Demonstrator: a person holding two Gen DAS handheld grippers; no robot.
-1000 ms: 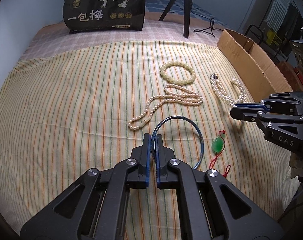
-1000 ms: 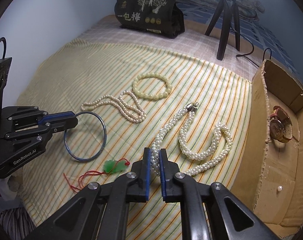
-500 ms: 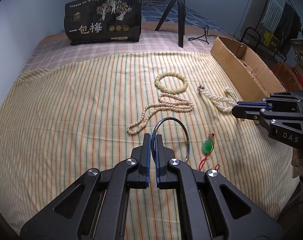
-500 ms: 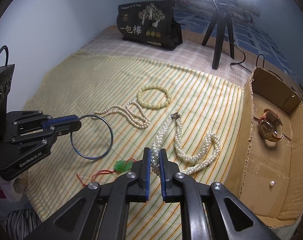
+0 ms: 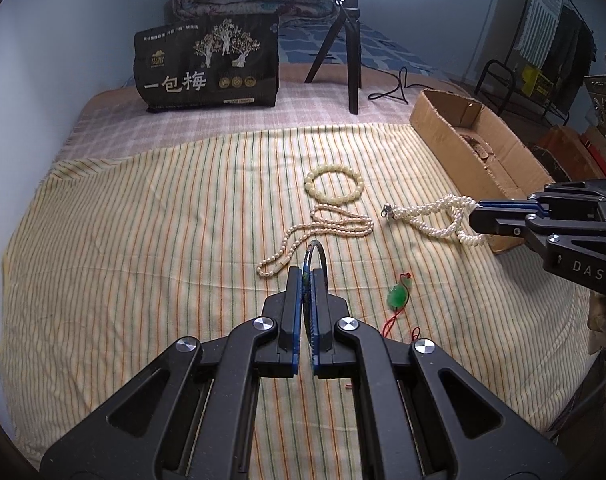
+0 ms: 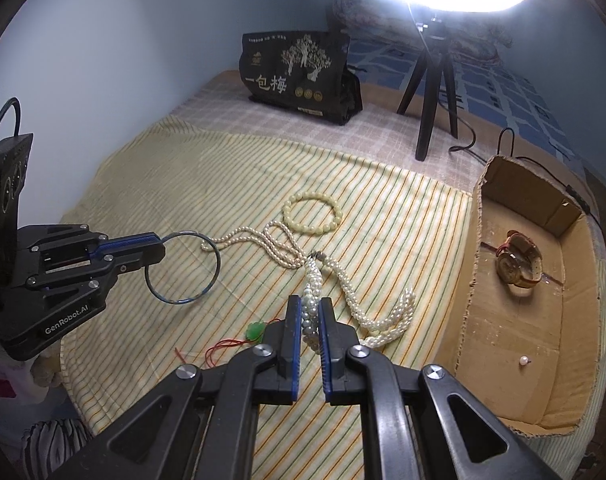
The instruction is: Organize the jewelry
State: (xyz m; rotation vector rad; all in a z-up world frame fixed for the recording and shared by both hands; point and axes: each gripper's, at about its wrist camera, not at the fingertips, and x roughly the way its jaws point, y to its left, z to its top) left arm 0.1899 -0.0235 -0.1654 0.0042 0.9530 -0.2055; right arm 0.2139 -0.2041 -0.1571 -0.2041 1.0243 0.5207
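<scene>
My left gripper [image 5: 306, 276] is shut on a thin blue bangle [image 6: 191, 266] and holds it raised above the striped cloth; the bangle shows edge-on in the left wrist view [image 5: 314, 250]. My right gripper [image 6: 310, 306] is shut on a thick white pearl necklace [image 6: 367, 300], which hangs lifted beside the cardboard box [image 6: 479, 248]; it also shows in the left wrist view [image 5: 435, 216]. On the cloth lie a yellow bead bracelet [image 5: 334, 182], a thin pearl strand [image 5: 323, 232] and a green pendant on red cord [image 5: 399, 294]. A watch [image 6: 519, 264] and a loose pearl [image 6: 523, 360] lie in the box.
The striped cloth [image 5: 143, 240] covers a bed. A black bag with Chinese print [image 5: 207, 68] stands at the back. A ring-light tripod [image 5: 343, 40] with a cable stands behind the cloth. The cardboard box [image 5: 463, 148] lies along the cloth's right side.
Both grippers have risen. The bangle has lifted and turned edge-on to the left camera. The pearl necklace has come up off the cloth and moved toward the box.
</scene>
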